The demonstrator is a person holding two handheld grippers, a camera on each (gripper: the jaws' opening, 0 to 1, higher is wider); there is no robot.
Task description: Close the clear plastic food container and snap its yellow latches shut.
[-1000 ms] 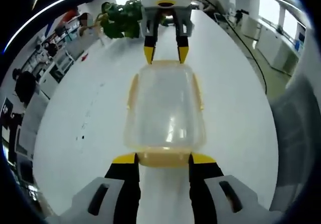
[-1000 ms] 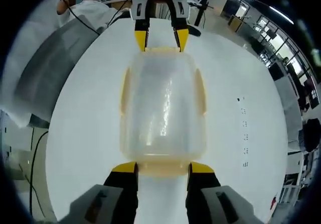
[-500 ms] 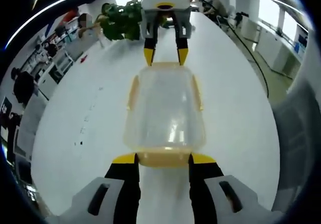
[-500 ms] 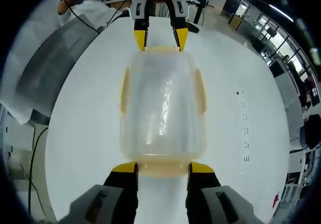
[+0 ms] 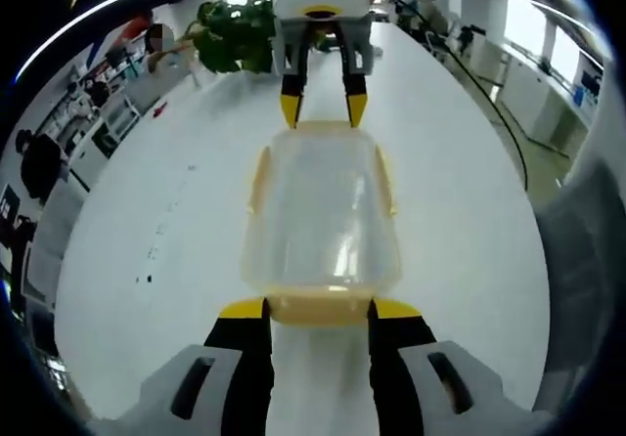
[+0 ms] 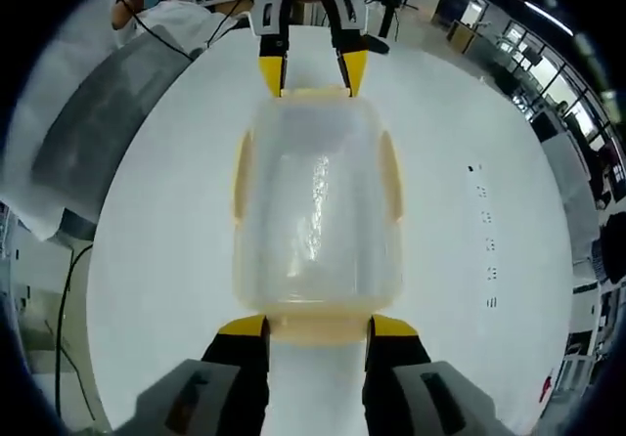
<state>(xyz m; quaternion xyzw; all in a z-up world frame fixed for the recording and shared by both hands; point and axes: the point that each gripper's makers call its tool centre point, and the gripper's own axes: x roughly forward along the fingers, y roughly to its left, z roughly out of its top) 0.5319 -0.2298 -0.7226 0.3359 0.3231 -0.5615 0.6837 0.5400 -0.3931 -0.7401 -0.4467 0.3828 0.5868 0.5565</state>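
A clear plastic container [image 5: 321,211] with its lid on lies lengthwise on the white table [image 5: 147,192]. Yellow latches run along its long sides [image 5: 259,177] and short ends. In the left gripper view, my left gripper [image 5: 318,309] is open, its black-and-yellow tips flanking the near end latch [image 5: 318,305]. My right gripper [image 5: 321,111] stands at the far end, tips on either side of that edge. The right gripper view mirrors this: the container [image 6: 318,201], my right gripper [image 6: 318,327] open around the end latch [image 6: 318,332], the left gripper [image 6: 305,69] opposite.
A green plant [image 5: 235,35] stands at the table's far end in the left gripper view. A grey cover [image 6: 98,123] hangs beside the table edge, and a cable [image 6: 68,289] runs below it. A person [image 6: 166,6] sits beyond the table.
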